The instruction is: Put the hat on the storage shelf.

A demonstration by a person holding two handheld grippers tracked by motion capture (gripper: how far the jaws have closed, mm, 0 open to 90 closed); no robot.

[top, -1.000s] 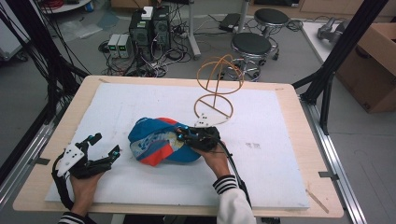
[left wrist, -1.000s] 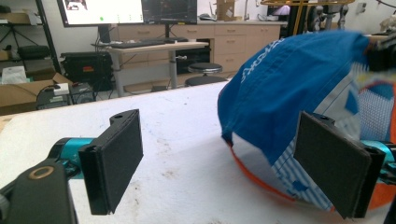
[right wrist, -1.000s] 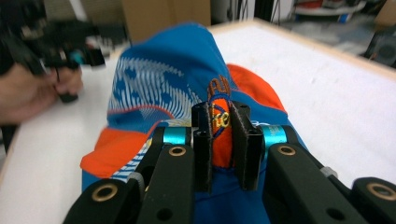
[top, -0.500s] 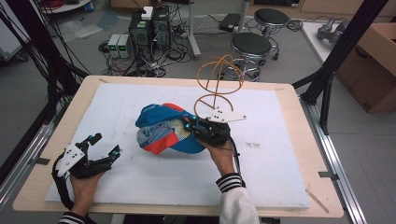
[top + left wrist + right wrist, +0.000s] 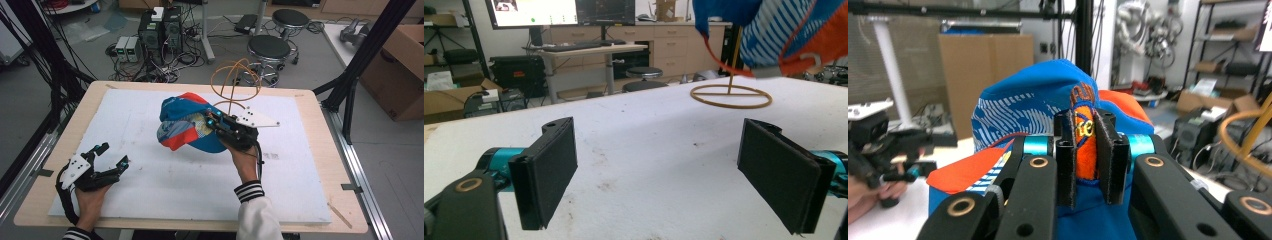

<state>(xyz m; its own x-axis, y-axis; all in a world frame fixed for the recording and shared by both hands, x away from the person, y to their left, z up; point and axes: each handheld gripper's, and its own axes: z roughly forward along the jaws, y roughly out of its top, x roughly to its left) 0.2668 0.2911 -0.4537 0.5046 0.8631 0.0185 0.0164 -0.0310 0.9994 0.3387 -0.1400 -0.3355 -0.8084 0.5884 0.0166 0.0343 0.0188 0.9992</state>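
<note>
right tool [image 5: 216, 126]: clamped on blue-and-orange fabric cap [image 5: 186, 126]
left tool [image 5: 111, 155]: wide open, empty
advice: lift cap above gold wire stand [image 5: 235, 82] just beyond, lower squarely

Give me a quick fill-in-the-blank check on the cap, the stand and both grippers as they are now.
1. The right gripper is shut on the ____.
2. The left gripper has its jaws ____.
3. The wire stand has a ____ base.
4. The cap hangs ____ the white table.

Missing words: cap; open; ring-shaped; above
</note>
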